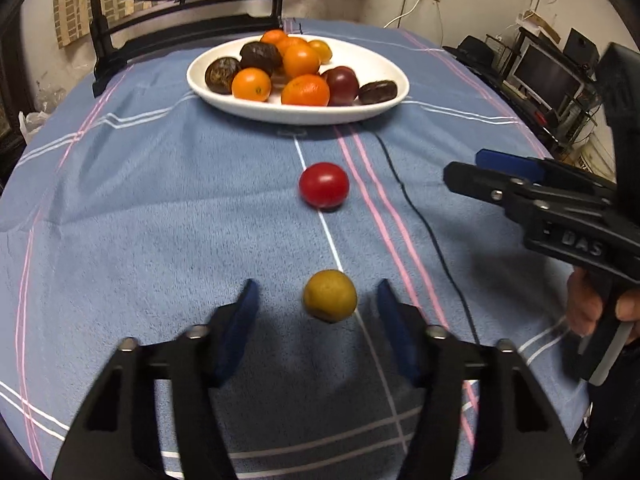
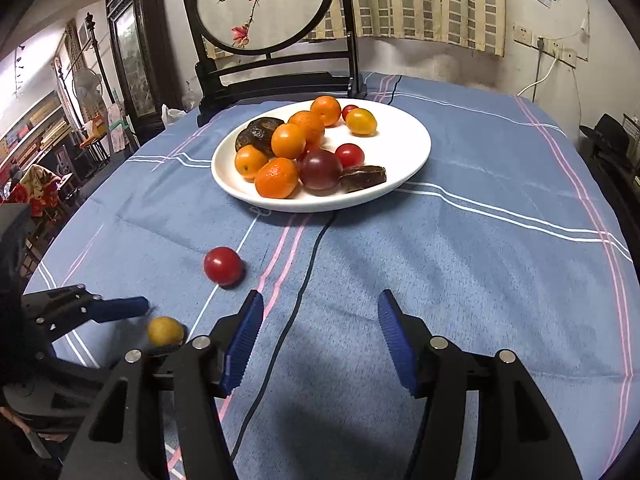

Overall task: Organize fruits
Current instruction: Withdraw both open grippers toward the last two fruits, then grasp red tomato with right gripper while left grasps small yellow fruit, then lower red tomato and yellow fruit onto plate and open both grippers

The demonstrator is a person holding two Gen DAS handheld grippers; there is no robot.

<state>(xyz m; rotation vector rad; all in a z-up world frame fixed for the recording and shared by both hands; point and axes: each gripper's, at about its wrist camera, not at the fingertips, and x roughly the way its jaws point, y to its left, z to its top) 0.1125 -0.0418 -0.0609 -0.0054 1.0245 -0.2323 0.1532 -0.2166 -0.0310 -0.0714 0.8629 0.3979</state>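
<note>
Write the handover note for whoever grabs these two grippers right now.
Left gripper: jaws open around the yellow fruit on the cloth, pads not touching it.
Right gripper: jaws open, nothing between them, over bare tablecloth.
Red tomato lies loose between the yellow fruit and the white plate.
Done: most fruit is piled on the plate.
Left: the two loose pieces, probably plate-bound.

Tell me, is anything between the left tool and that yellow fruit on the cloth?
Nothing visible. The yellow fruit lies on bare cloth just ahead of the left tool, centred on its open gap, pads not touching it.
</note>
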